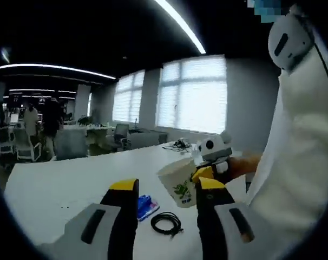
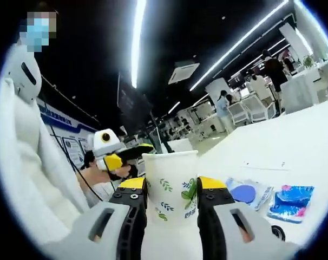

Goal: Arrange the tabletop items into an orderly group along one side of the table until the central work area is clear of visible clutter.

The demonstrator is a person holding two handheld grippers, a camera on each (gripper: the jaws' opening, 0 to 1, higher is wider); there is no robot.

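Your right tool (image 2: pixel 171 192) is pinching the white paper cup with green leaf print (image 2: pixel 170 187) between its yellow-tipped jaws, one jaw on each side of the cup wall, with the cup upright and lifted off the white worktop (image 2: pixel 272 146). In the left gripper view you see the same cup (image 1: pixel 179 182) held out over the right part of the worktop (image 1: pixel 72 184), the right tool (image 1: pixel 210 172) closed around it.

Your left tool (image 1: pixel 165 187) is spread and grips nothing; it hovers above a blue packet (image 1: pixel 145 206) and a coiled black cable (image 1: pixel 166 222) lying just beside each other on the near worktop.

Near the right of the right gripper view lie a flat packet with a blue oval (image 2: pixel 248 192) and a bright blue wrapped packet (image 2: pixel 292 201), both loose on the surface.

The risk is the cup itself: thin paper walls can buckle if you squeeze harder, and it may slip if you tilt your hand. I cannot tell whether it holds liquid, so keep it level. Set it down clear of the packets, or it may land on an edge and tip.
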